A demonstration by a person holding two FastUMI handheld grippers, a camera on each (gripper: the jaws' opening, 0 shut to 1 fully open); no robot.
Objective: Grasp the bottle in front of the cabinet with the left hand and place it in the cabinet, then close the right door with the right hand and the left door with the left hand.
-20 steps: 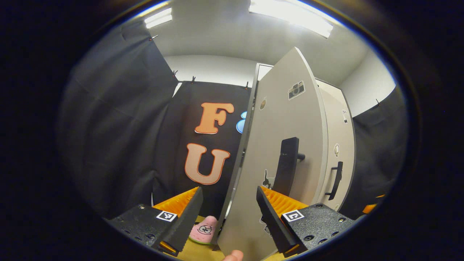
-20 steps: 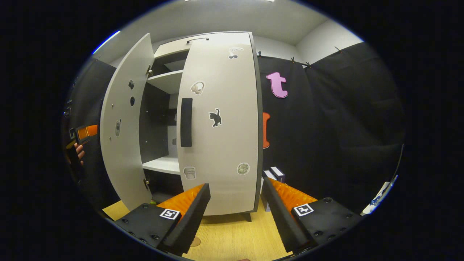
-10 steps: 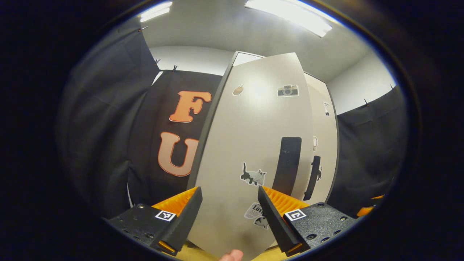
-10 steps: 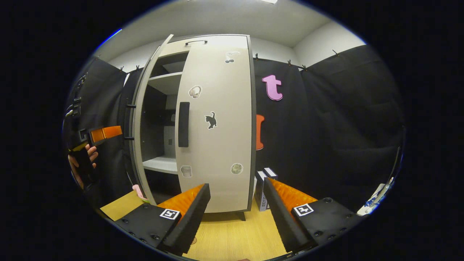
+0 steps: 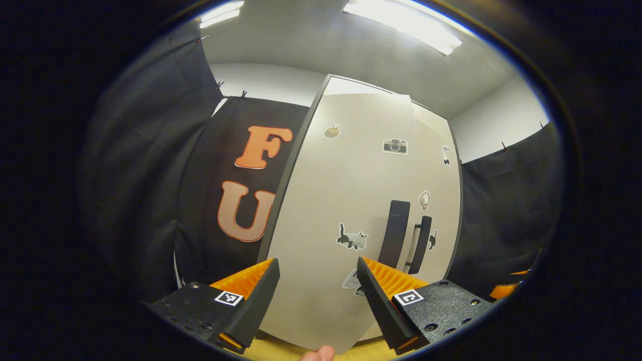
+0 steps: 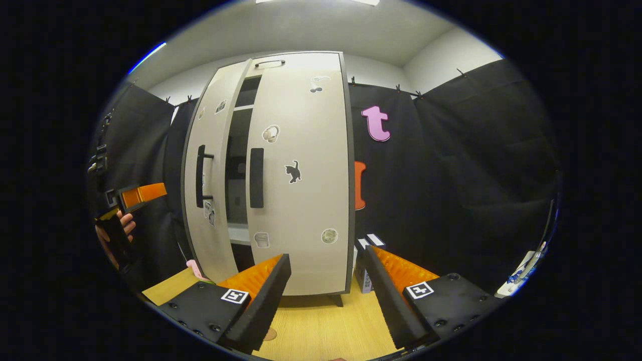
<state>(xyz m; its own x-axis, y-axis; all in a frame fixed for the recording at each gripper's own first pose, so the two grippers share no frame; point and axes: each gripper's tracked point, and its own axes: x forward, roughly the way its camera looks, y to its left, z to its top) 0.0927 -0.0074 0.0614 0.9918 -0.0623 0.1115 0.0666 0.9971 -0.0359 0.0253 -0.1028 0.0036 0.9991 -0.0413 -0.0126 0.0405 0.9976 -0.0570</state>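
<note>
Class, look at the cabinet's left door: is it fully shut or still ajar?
Ajar. In the right gripper view a dark gap separates the left door from the shut right door.

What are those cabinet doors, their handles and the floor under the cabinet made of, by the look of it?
The cabinet doors look like smooth, matte beige laminated board: flat faces, darker edges, stickers lying flat on them. The handles are plain matte black bars, plastic or painted metal; I cannot tell which. The floor looks like light wood or wood-look laminate, with fine straight grain lines.
</note>
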